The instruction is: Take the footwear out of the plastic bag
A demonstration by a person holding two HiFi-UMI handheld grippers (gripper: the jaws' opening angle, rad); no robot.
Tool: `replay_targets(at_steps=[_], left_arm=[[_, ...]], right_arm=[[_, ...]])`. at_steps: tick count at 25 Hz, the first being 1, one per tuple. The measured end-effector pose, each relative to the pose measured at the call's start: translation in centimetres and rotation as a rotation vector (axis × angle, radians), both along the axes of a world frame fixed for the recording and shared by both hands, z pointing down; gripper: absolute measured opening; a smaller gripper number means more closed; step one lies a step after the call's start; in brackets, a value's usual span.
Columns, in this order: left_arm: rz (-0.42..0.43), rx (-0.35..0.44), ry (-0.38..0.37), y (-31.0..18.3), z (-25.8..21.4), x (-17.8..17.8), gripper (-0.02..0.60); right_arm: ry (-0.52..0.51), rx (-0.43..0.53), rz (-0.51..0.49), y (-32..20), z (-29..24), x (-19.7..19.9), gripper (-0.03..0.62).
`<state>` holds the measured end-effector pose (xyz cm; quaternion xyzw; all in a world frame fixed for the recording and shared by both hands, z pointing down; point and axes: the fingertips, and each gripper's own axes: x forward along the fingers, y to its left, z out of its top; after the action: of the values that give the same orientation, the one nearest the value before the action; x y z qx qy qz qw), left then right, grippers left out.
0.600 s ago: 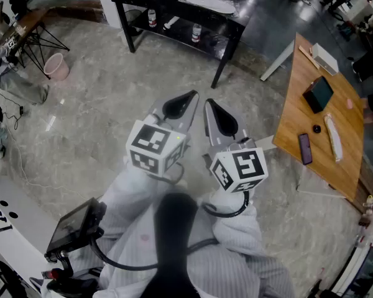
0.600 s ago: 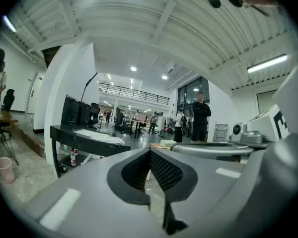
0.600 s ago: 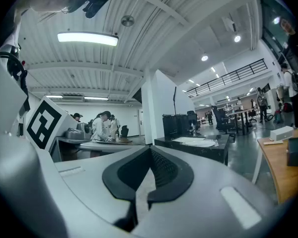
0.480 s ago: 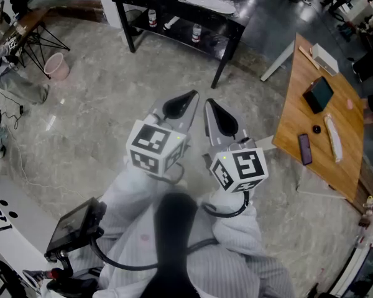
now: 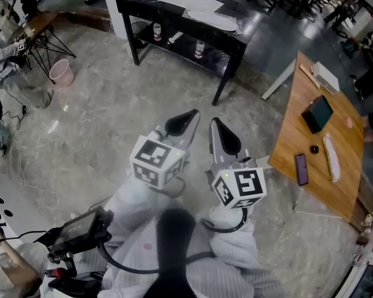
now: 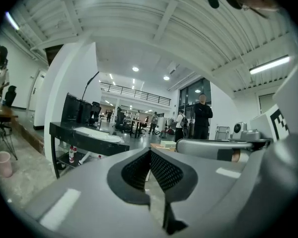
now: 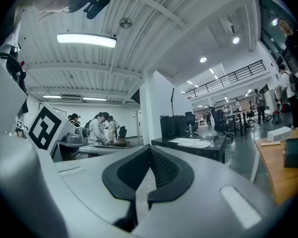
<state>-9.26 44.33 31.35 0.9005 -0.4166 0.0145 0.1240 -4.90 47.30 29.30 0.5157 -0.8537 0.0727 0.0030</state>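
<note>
No footwear and no plastic bag can be made out in any view. In the head view my left gripper [image 5: 189,115] and right gripper [image 5: 217,128] are held side by side close to the body, above a grey stone floor. Both point away toward a black table [image 5: 236,33]. Each has its black pads pressed together with nothing between them. The left gripper view shows the left gripper [image 6: 150,157] shut and empty. The right gripper view shows the same of the right gripper [image 7: 150,155]. A flat white thing [image 5: 199,6] lies on the black table; what it is I cannot tell.
Bottles [image 5: 156,31] stand on the black table's lower shelf. A wooden table [image 5: 345,185] at the right carries a phone [image 5: 300,168] and a dark tablet [image 5: 317,112]. A pink bucket [image 5: 61,72], seated people and floor cables are at the left.
The head view has shifted slightly, so the tables sit a little lower in the picture. Both grippers stay shut and side by side.
</note>
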Motion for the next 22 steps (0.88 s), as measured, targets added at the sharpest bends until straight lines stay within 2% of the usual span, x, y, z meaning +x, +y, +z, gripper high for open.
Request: replay_targets(at_steps=[3,6,11,18,22], left_arm=[[-0.025,-0.055,0.009,-0.4,2.1,-0.1,0.0],[-0.035,-0.067,0.001,-3.7,3.6,0.9,0.0],[-0.031,-0.072,-0.014,-14.3,5.5,2.3,0.0],[0.02,-0.03,0.0,-30.2,4.1,2.7,0.0],[0.02,-0.059,-0.004,-38.3,5.2,2.9,0.0]], right_arm=[[-0.013,-0.036,0.008,-0.3,1.4,1.6,0.012],[-0.026,-0.051,0.006,-3.7,3.2,3.5,0.012],[-0.034,-0.054,0.017,-14.1,4.7,5.4,0.012],[-0.02,-0.045,0.057,-30.1,4.0,5.3,0.012],[-0.008,-0.064,0.074,-38.0,4.4,6.0,0.012]])
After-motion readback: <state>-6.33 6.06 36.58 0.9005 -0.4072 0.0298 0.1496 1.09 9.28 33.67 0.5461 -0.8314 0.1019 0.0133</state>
